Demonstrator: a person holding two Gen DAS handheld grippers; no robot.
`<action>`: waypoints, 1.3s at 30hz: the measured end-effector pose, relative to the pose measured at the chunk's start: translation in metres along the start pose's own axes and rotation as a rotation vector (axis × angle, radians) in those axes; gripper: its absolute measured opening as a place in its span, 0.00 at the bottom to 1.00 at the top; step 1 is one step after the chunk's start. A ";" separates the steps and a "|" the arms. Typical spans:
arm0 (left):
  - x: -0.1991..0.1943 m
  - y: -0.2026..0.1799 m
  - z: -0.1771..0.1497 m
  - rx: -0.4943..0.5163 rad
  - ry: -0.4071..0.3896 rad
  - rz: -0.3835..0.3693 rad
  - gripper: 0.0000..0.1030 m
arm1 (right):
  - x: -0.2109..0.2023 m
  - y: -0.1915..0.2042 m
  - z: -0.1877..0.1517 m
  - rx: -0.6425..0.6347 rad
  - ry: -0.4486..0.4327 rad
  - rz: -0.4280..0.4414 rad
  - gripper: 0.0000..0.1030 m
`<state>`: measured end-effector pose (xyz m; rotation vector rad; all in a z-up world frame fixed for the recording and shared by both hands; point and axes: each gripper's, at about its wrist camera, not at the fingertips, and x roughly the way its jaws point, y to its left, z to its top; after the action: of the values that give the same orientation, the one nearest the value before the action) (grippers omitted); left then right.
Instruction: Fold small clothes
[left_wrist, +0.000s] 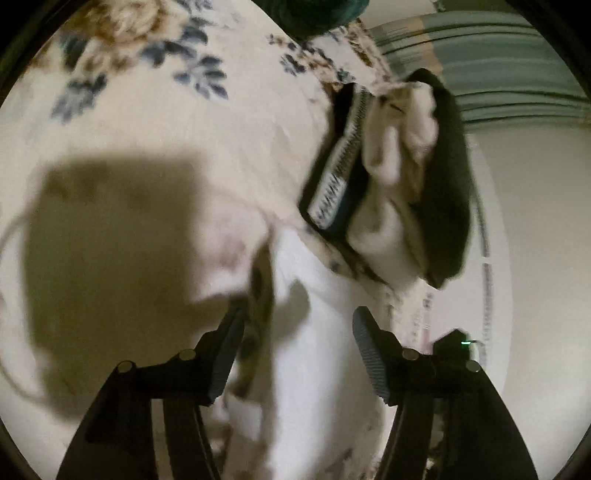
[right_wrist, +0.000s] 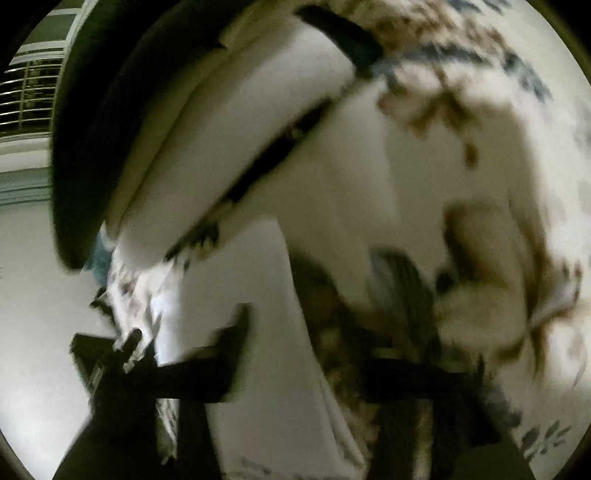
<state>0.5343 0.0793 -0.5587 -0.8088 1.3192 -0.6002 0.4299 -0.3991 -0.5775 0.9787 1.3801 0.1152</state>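
Left claw (left_wrist: 299, 354): fingers apart, gripping nothing; a white garment (left_wrist: 314, 332) lies between and just ahead of them on the floral bedspread (left_wrist: 147, 110). Ahead and to its right sits a pile of clothes (left_wrist: 399, 177), white pieces against dark fabric. Right claw (right_wrist: 310, 354): view heavily blurred, fingers apart, white cloth (right_wrist: 258, 295) lying between them; contact cannot be told

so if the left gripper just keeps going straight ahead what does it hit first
Most likely the white cloth lying between the open fingers of the left gripper, on the floral bedspread. The clothes pile sits farther on and to the right. Depth is hard to judge in this blur.
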 end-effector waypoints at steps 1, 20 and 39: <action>0.005 0.004 -0.008 -0.009 0.034 -0.011 0.57 | 0.007 -0.005 -0.010 0.004 0.038 0.011 0.62; -0.032 0.015 -0.104 -0.040 0.071 0.177 0.57 | 0.020 -0.032 -0.064 0.029 0.175 0.209 0.62; -0.053 -0.012 -0.117 0.084 -0.010 0.355 0.44 | 0.029 -0.018 -0.086 -0.006 0.169 0.063 0.21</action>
<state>0.4105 0.0937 -0.5237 -0.4917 1.3788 -0.3656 0.3555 -0.3490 -0.6008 1.0262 1.5024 0.2549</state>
